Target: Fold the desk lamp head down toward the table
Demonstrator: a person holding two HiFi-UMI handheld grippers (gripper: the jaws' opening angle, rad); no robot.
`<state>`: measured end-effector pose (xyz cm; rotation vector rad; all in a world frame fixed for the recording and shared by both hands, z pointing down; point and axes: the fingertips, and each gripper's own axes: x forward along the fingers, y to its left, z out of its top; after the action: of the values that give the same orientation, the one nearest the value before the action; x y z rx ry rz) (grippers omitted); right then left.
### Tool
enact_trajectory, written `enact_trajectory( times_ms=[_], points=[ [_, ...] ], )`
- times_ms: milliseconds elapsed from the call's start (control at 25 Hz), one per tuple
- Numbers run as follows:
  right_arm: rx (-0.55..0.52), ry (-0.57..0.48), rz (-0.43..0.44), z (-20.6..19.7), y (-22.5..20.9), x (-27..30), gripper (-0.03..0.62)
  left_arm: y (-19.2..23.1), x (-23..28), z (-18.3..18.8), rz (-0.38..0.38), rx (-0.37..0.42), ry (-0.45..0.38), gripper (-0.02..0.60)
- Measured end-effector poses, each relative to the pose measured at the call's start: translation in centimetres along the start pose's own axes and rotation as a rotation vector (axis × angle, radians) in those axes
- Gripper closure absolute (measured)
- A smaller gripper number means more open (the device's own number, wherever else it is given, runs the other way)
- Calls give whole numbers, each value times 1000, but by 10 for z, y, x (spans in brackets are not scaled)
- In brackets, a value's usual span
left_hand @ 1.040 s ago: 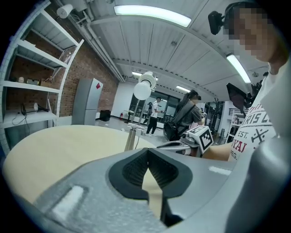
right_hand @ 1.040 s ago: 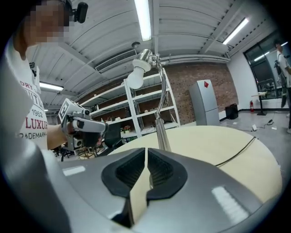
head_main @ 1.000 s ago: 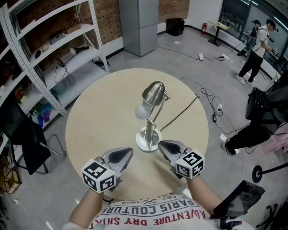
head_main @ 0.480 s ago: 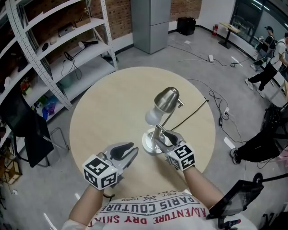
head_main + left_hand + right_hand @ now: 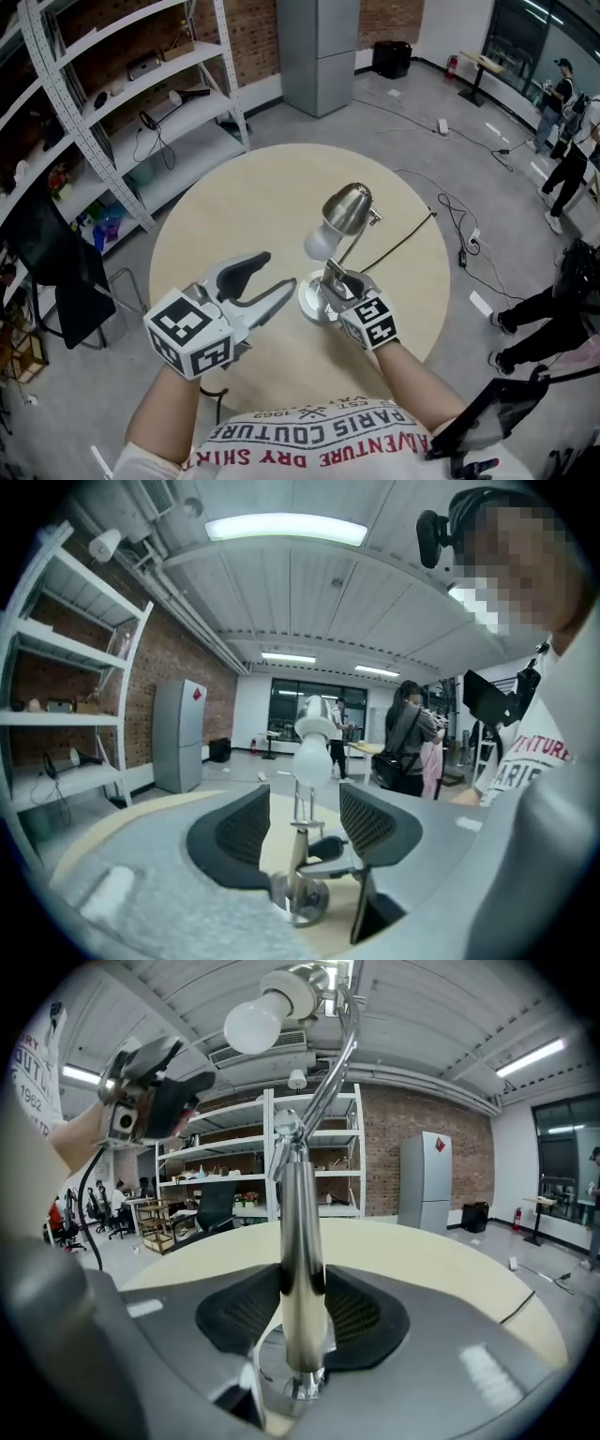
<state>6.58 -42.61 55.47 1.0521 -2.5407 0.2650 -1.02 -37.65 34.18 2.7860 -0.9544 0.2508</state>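
Note:
A brushed-metal desk lamp stands on the round beige table [image 5: 234, 206]. Its head [image 5: 347, 208] is raised, the white bulb [image 5: 319, 246] points down-left, and the round base [image 5: 311, 300] lies below. My right gripper [image 5: 336, 281] has the upright post [image 5: 302, 1269] between its pads, with the jaws closing on it just above the base. My left gripper [image 5: 279, 272] hangs above the table left of the lamp. Its jaws are opening and hold nothing. In the left gripper view the bulb [image 5: 309, 752] and base [image 5: 300, 897] show beyond the jaws [image 5: 305, 817].
The lamp's black cable [image 5: 394, 246] runs off the table's right edge. White metal shelving [image 5: 112, 103] stands to the left, with a grey cabinet [image 5: 319, 47] at the back. A black chair [image 5: 47, 272] is at the left. People stand at the far right [image 5: 567, 141].
My right gripper moved in from beside the base and took the lamp post between its jaws. My left gripper rose from the table and opened.

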Motion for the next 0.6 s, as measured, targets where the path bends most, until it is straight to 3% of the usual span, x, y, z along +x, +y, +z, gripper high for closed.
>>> enact_trajectory(
  times_ms=[120,280,360,600],
  points=[
    [-1,3,2,-3,0,3,450,4,8,38,29,66,-34,321],
    [5,-13,-1,-8,0,5,450,-18,32,70,-48,137,-6,275],
    [-9,-15,-3,-7,0,6,450,-25,46,79,-66,164,26,236],
    [-1,-12,6,-1,4,8,450,-16,79,84,-5,176,95,235]
  ],
)
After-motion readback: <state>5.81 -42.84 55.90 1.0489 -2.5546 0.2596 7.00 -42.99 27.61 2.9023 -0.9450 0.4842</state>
